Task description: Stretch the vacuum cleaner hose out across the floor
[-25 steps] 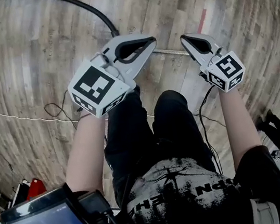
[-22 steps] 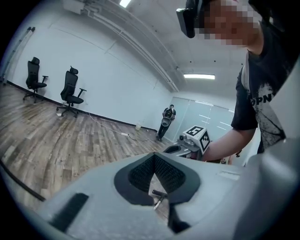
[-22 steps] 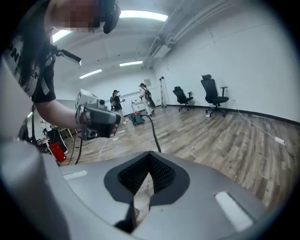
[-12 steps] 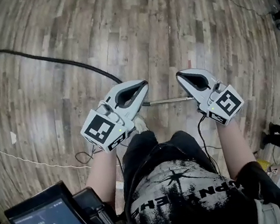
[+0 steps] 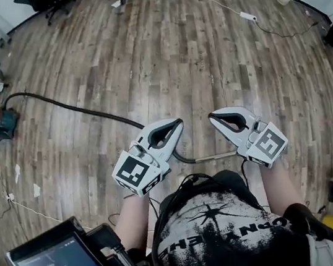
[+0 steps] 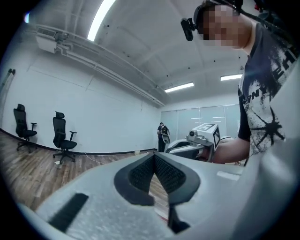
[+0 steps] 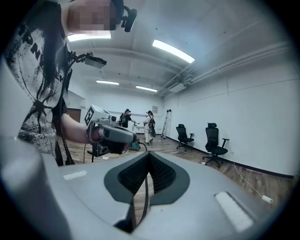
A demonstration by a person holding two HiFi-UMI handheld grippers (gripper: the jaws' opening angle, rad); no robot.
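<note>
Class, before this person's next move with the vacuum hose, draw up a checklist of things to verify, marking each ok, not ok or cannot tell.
1. The left gripper shut and empty: ok.
2. The right gripper shut and empty: ok.
3. The hose lying across the floor without loops: ok.
4. The hose joined to the vacuum cleaner: cannot tell, too small.
5. The metal tube at the hose's near end free of both grippers: ok.

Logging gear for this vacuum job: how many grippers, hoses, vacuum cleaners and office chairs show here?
Grippers: 2, left gripper and right gripper
Hose: 1
Vacuum cleaner: 1
Office chairs: 2
Total: 6
</note>
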